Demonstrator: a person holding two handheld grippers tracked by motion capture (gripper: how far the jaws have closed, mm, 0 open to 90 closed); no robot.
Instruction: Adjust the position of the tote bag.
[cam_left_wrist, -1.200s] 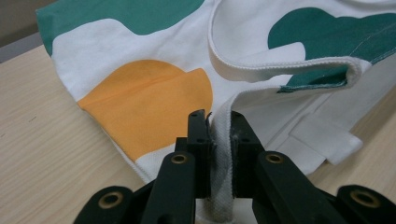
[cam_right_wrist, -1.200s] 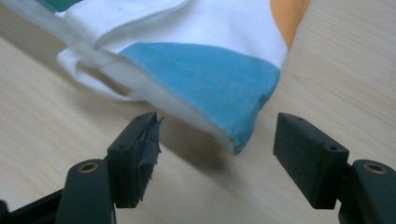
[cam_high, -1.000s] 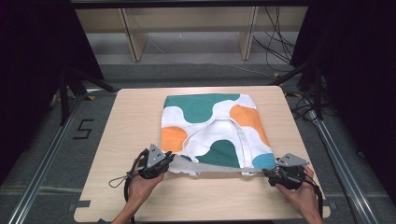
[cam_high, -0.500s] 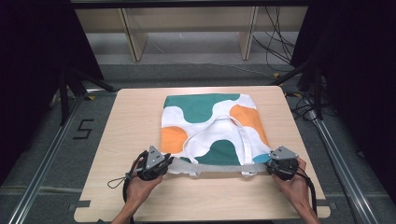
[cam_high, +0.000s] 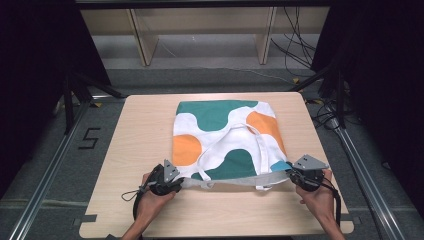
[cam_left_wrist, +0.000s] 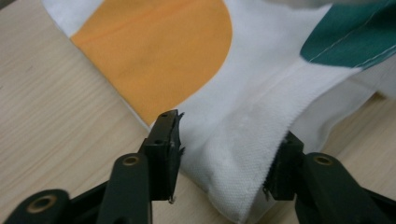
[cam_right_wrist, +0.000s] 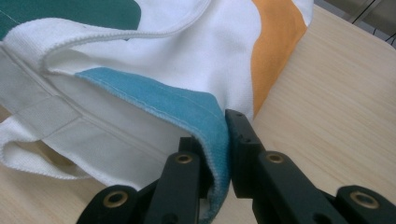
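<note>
Right gripper view has my right claw (cam_right_wrist: 217, 140) just closed tight on the blue corner hem of the white, green and orange canvas tote bag (cam_right_wrist: 154, 65). It's lying flat on the pale wooden table (cam_high: 145, 125), and my left claw (cam_left_wrist: 229, 154) has just been opening, cloth between its jaws but not squeezed.

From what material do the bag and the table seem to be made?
The bag looks like woven cotton canvas, matte: a coarse weave and stitched seams show in the left gripper view. The table looks like pale wood or a wood-look laminate, smooth, with fine straight grain lines; which one, the pictures leave open.
</note>
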